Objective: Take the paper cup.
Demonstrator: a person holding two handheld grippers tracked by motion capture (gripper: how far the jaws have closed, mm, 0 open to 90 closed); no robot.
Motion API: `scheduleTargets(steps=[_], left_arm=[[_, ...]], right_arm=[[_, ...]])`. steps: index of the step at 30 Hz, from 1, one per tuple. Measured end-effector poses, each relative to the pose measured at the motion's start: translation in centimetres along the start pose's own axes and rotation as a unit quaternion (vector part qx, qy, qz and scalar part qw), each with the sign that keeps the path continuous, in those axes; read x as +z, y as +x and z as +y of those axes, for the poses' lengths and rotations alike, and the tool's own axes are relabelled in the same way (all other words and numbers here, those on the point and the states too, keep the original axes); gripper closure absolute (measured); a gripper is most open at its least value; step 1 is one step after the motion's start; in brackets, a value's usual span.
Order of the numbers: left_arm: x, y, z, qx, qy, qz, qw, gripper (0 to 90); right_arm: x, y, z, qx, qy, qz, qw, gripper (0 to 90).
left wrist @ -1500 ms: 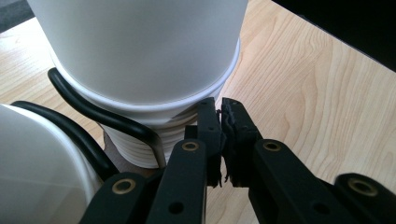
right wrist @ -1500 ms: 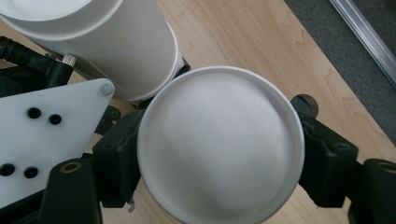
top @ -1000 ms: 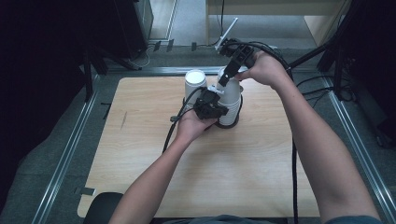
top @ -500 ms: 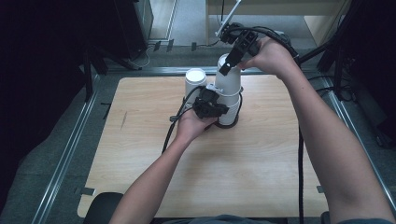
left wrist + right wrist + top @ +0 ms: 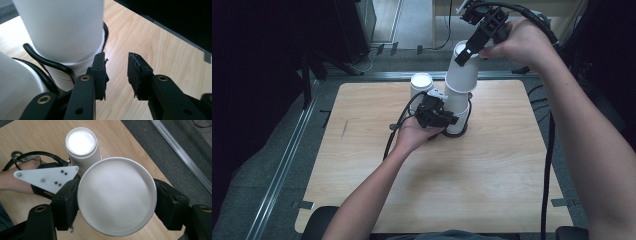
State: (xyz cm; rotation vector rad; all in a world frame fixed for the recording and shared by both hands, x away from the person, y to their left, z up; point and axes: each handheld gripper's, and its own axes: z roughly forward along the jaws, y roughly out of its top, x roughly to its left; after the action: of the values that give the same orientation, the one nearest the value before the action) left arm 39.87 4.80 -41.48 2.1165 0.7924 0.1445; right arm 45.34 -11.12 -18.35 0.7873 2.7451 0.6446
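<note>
The left gripper (image 5: 447,119) stayed low by the cup stack (image 5: 457,117) on the desk (image 5: 492,170), jaws spread and empty. The right gripper (image 5: 468,52) had lifted the top cup (image 5: 462,75) higher, jaws pinching its rim, nearly free.

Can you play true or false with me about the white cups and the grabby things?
1. The right gripper holds a white cup. True.
2. The left gripper squeezes a cup. False: its fingers are open beside the stack.
3. The lifted cup is upside down. False: its open mouth faces up.
4. Another cup stands alone behind the stack. True.
5. The table is glass. False: it is wood.
</note>
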Motion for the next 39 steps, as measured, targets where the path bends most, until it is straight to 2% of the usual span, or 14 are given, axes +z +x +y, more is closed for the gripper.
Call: scheduleTargets(steps=[1, 2, 5, 6, 9, 10, 15, 18, 22, 26, 31, 32, 37, 39], left_arm=[[-0.2, -0.1, -0.1, 0.001, -0.002, -0.005, 1.0, 64.5], [-0.4, -0.2, -0.2, 0.005, -0.002, -0.008, 1.0, 62.7], [-1.1, -0.3, -0.5, 0.012, 0.001, -0.012, 0.9999, 61.0], [-1.4, -0.3, -0.6, 0.011, 0.0, -0.018, 0.9998, 59.8], [-2.1, -0.2, -1.0, 0.013, -0.002, -0.03, 0.9995, 58.5], [-2.4, -0.2, -1.1, 0.013, 0.0, -0.033, 0.9994, 56.4], [-3.3, -0.3, -1.9, 0.019, 0.001, -0.051, 0.9985, 53.1], [-3.9, -0.3, -2.5, 0.023, -0.002, -0.071, 0.9972, 49.7], [-4.3, -0.3, -3.2, 0.033, 0.0, -0.083, 0.996, 45.0], [-5.0, -0.3, -4.2, 0.057, 0.001, -0.091, 0.9943, 39.7], [-5.2, -0.1, -4.7, 0.058, 0.002, -0.105, 0.9927, 35.8], [-5.2, -0.1, -4.9, 0.059, 0.005, -0.11, 0.9922, 33.9], [-5.3, -0.1, -5.5, 0.067, 0.013, -0.12, 0.9904, 28.2], [-5.3, -0.1, -5.8, 0.064, 0.013, -0.124, 0.9902, 26.9]], right_arm=[[-0.5, 0.1, -0.3, 0.0, -0.007, -0.007, 0.9999, 27.7], [-1.2, 0.0, -1.0, 0.003, -0.007, 0.003, 1.0, 27.7], [-1.8, 0.0, -1.9, 0.005, -0.007, 0.005, 0.9999, 27.7], [-2.3, 0.1, -2.8, 0.005, -0.011, 0.01, 0.9999, 27.6], [-2.6, 0.2, -3.7, 0.007, -0.012, 0.017, 0.9998, 27.6], [-2.5, 0.3, -4.6, 0.006, -0.012, 0.031, 0.9994, 27.5], [-2.1, 0.8, -6.2, 0.01, -0.019, 0.038, 0.999, 27.5], [-1.5, 1.4, -7.4, 0.003, -0.026, 0.047, 0.9986, 27.5], [-0.2, 2.2, -9.0, -0.004, -0.028, 0.057, 0.998, 27.4], [1.7, 3.3, -10.7, -0.019, -0.035, 0.08, 0.996, 27.2], [3.0, 3.8, -11.8, -0.024, -0.042, 0.091, 0.9947, 27.2], [3.8, 4.1, -12.2, -0.03, -0.041, 0.096, 0.9941, 27.2], [5.1, 4.7, -13.1, -0.05, -0.054, 0.097, 0.9925, 27.2], [5.7, 4.8, -13.6, -0.048, -0.057, 0.104, 0.9918, 27.2]])
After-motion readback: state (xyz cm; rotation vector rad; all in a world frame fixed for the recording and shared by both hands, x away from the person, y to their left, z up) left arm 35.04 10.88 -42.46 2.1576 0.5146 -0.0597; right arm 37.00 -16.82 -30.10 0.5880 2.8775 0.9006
